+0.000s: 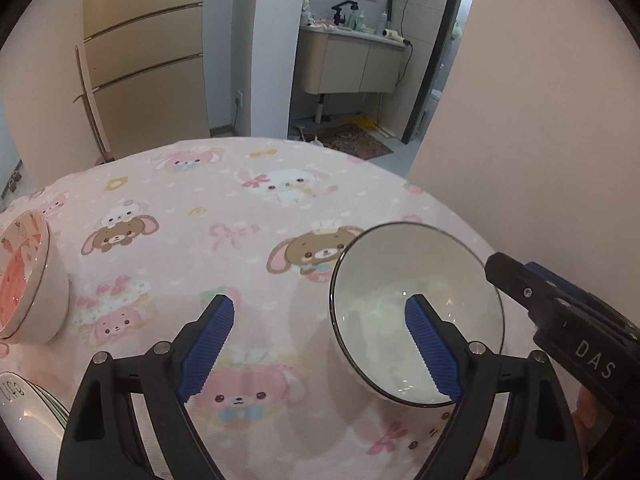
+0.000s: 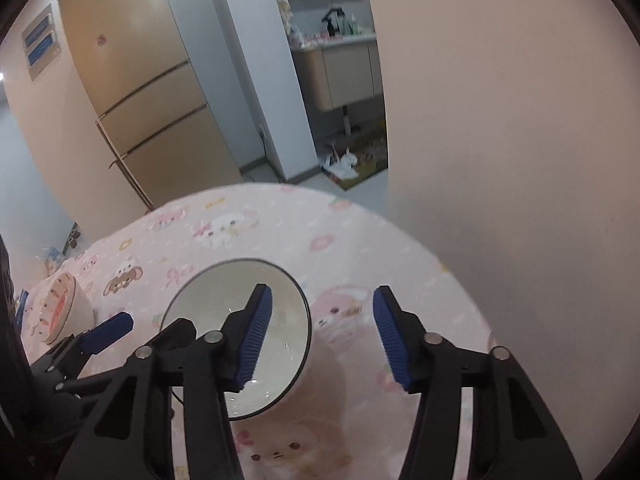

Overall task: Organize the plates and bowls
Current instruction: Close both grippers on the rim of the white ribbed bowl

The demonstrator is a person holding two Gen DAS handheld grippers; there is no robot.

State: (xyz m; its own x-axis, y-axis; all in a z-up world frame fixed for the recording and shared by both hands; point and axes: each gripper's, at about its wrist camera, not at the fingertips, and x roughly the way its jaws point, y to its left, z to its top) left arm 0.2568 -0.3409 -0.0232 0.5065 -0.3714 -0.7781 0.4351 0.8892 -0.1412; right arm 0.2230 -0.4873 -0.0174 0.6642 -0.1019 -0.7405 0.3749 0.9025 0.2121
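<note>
White bowl (image 2: 280, 312): it sits under my right gripper (image 2: 322, 336), a bit left.
Right gripper: wide apart, empty.
Left gripper (image 1: 320, 344): apart, empty.

A white bowl (image 1: 416, 316) with a thin dark rim stands upright on the counter (image 1: 248, 248) — empty, its glossy inside catching small glints of light. In the right wrist view the same bowl (image 2: 224, 300) shows as a pale round with the dark line running all around its edge. Well apart from it, toward the left edge of the counter, stands a second bowl (image 1: 30, 280), cream outside with a gold-toned rim and a pink, patterned inside — it too sits upright and appears empty (image 2: 64, 308). At the lower left corner of the left wrist view, the curved white edge of a plate (image 1: 24, 404) shows, only partly in sight.
</note>
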